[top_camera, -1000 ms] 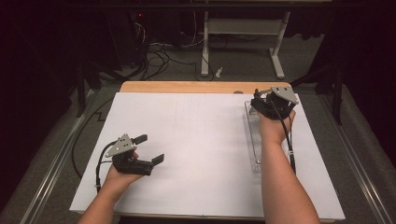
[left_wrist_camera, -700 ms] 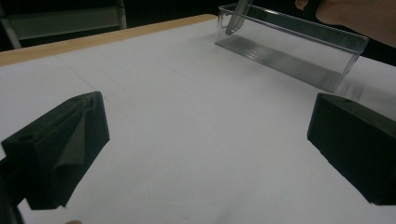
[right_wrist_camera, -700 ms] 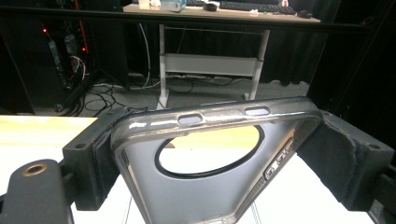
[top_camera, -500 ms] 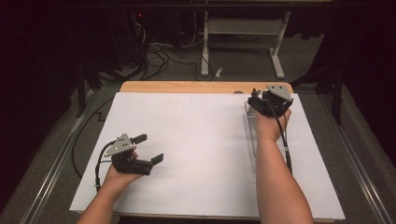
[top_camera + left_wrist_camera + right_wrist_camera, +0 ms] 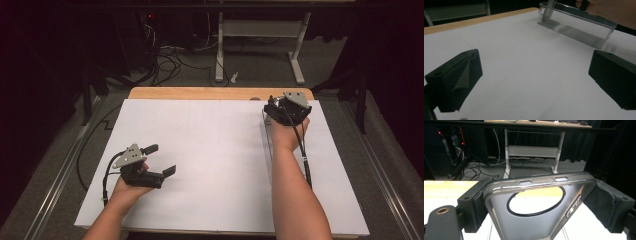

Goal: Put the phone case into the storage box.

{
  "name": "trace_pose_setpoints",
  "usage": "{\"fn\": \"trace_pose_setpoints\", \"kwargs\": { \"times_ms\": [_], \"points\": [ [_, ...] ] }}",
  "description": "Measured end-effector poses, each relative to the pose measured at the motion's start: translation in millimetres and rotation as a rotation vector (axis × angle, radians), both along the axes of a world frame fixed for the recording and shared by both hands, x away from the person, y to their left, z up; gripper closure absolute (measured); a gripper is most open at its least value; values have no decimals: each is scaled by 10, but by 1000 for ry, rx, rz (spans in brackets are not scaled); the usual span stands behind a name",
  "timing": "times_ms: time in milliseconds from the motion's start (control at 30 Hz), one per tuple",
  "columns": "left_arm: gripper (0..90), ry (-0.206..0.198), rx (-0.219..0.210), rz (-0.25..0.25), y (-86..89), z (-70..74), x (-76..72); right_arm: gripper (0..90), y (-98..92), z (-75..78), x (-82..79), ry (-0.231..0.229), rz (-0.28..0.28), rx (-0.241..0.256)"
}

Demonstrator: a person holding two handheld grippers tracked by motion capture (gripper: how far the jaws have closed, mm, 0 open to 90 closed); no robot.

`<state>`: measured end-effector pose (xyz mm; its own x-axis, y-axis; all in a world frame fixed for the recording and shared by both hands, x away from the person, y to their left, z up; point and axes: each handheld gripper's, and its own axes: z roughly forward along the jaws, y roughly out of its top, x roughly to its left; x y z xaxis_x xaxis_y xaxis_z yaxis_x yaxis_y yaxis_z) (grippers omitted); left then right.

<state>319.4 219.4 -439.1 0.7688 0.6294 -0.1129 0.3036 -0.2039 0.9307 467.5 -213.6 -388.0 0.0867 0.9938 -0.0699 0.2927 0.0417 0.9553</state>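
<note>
My right gripper [image 5: 280,111] has crept toward twelve o'clock, jaws clamped on the smoky translucent phone case [image 5: 536,205] above the clear plastic bin [image 5: 576,27], ready for lowering; my left gripper [image 5: 161,160] idles wide open, empty.

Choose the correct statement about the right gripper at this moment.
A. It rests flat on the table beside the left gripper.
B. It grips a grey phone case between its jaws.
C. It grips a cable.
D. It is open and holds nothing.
B: in the right gripper view the right gripper has both jaws pressed on the sides of the phone case, above the clear bin.
</note>
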Motion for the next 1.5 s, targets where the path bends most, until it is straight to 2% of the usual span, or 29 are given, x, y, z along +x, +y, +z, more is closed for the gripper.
{"fn": "trace_pose_setpoints", "kwargs": {
  "times_ms": [200, 567, 1067, 1500],
  "points": [
    [3, 1, 2, -7, -8, -1, -2, 135, -2, -2, 6, -4, -12, 10],
    [3, 1, -5, -9, -21, 6, -18, 135, 34, -28, 43, -10, -22, -1],
    [3, 2, 7, -14, -22, -3, -9, 132, 83, -45, 136, -16, -68, 6],
    [3, 4, 7, -21, -38, -3, -19, 127, 42, -56, 176, -29, -28, -6]
  ]
}}
